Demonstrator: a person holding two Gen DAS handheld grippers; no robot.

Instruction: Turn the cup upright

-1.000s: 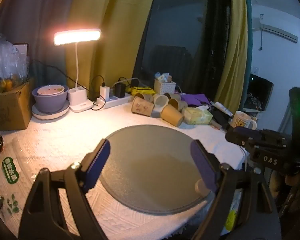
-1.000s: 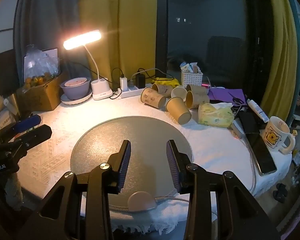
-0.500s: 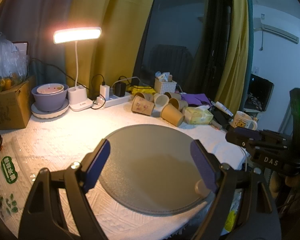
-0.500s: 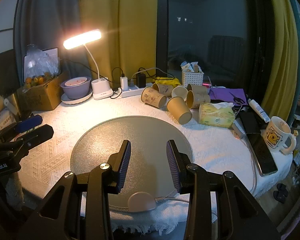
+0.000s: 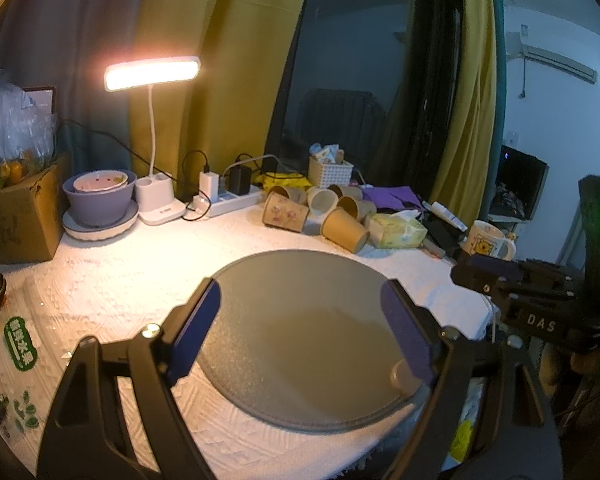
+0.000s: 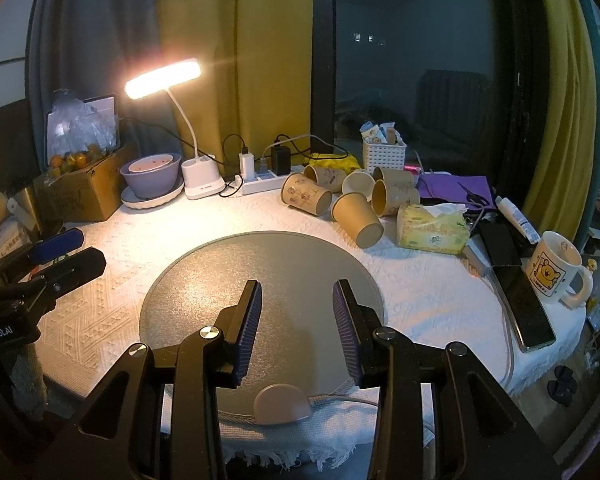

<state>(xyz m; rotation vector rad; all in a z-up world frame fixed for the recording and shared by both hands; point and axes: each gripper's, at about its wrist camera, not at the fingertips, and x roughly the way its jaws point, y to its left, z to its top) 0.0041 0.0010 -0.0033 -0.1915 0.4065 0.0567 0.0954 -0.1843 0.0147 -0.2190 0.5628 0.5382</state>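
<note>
Currently the left black two-finger gripper [image 5: 300,320] hovers level over the near edge of the round grey mat [image 5: 300,300], blue-padded fingers [image 5: 194,326] spread wide, nothing between them. The right black two-finger gripper [image 6: 297,326] points forward over the mat's near rim [image 6: 260,264], its ridged blue pads [image 6: 250,328] parted with a narrower gap, also holding nothing. Brown paper cups lie on their sides in a cluster on the white textured tablecloth [image 6: 112,240], at about 1 o'clock beyond the mat; the nearest plain brown paper cup [image 6: 356,220] lies with its base toward the camera, just beside the yellow tissue pack [image 6: 432,230]. Lit white desk lamp [image 6: 164,76] at 11 o'clock.
</note>
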